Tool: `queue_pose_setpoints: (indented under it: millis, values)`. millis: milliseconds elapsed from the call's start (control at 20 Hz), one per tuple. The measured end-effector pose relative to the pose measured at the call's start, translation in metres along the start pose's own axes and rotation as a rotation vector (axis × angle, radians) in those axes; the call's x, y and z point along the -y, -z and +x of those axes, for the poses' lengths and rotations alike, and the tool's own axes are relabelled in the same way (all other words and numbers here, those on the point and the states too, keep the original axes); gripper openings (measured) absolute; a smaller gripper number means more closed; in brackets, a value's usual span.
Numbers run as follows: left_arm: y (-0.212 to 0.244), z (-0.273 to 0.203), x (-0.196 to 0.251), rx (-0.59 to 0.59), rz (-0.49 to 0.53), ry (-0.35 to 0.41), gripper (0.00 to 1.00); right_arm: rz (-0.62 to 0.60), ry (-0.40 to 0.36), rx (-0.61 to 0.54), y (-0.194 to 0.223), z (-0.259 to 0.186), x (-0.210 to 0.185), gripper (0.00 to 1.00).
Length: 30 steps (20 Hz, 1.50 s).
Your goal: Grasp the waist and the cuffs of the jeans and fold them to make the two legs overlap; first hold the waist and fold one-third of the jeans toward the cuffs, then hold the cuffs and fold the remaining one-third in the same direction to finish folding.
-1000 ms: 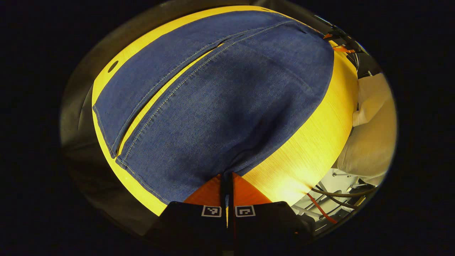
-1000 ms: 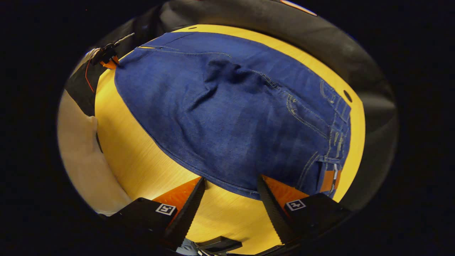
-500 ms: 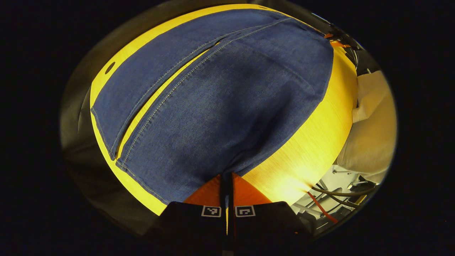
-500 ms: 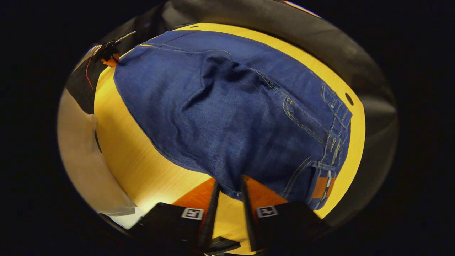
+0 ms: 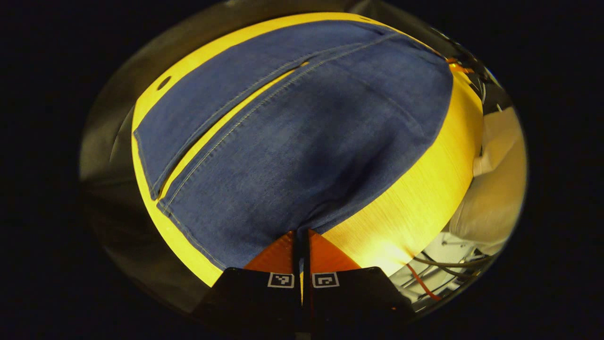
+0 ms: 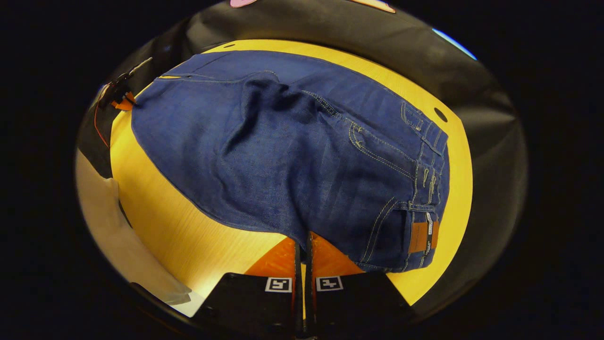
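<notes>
Both my grippers, left [image 5: 302, 236] and right [image 6: 304, 238], clenched on jeans [image 6: 292, 156] hem ahead of fingers; lift evenly, carry near leg over far one.

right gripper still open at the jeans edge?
No, in the right gripper view the right gripper is shut, its fingers together on the near edge of the jeans.

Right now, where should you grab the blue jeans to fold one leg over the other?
Pinch the blue denim jeans along the near side edge, coming in low from the front of the yellow wooden table: that hem lies flat, free to lift.
</notes>
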<state>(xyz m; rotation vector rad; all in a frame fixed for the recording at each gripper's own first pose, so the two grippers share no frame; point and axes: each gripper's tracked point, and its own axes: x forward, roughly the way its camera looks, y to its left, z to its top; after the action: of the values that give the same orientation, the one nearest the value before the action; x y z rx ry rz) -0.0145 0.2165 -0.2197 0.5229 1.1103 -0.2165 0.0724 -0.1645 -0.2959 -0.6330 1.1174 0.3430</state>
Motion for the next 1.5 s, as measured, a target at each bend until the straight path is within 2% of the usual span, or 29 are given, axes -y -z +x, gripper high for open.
queue_pose_setpoints:
  millis: [200,300,450,650,750,900,1150,1200,1350,1450,1500]
  values:
    - [-0.002,-0.002,-0.004,0.109,-0.279,-0.048,0.0,0.066,0.071,0.025,-0.004,-0.008,-0.001,0.03]
    - [-0.011,-0.007,-0.008,0.181,-0.383,-0.082,0.0,0.114,0.104,0.064,-0.011,-0.017,0.002,0.03]
    - [-0.028,-0.023,-0.02,0.287,-0.466,-0.16,0.0,0.205,0.158,0.147,-0.03,-0.044,0.012,0.03]
    - [-0.038,-0.048,-0.038,0.341,-0.587,-0.245,0.0,0.283,0.202,0.26,-0.069,-0.074,0.026,0.03]
    - [-0.056,-0.066,-0.052,0.37,-0.603,-0.29,0.0,0.273,0.221,0.287,-0.09,-0.082,0.037,0.0]
    - [-0.094,-0.09,-0.078,0.432,-0.57,-0.373,0.0,0.251,0.258,0.342,-0.128,-0.092,0.058,0.03]
    - [-0.156,-0.088,-0.125,0.475,-0.581,-0.444,0.0,0.22,0.266,0.392,-0.193,-0.081,0.091,0.0]
    - [-0.167,-0.083,-0.135,0.477,-0.584,-0.46,0.0,0.214,0.269,0.399,-0.207,-0.074,0.099,0.03]
    - [-0.202,-0.069,-0.168,0.494,-0.588,-0.519,0.0,0.229,0.271,0.425,-0.256,-0.047,0.123,0.0]
    - [-0.221,-0.053,-0.188,0.501,-0.608,-0.539,0.0,0.24,0.265,0.425,-0.281,-0.016,0.135,0.03]
    - [-0.23,-0.043,-0.197,0.502,-0.618,-0.55,0.0,0.236,0.263,0.413,-0.288,0.005,0.141,0.0]
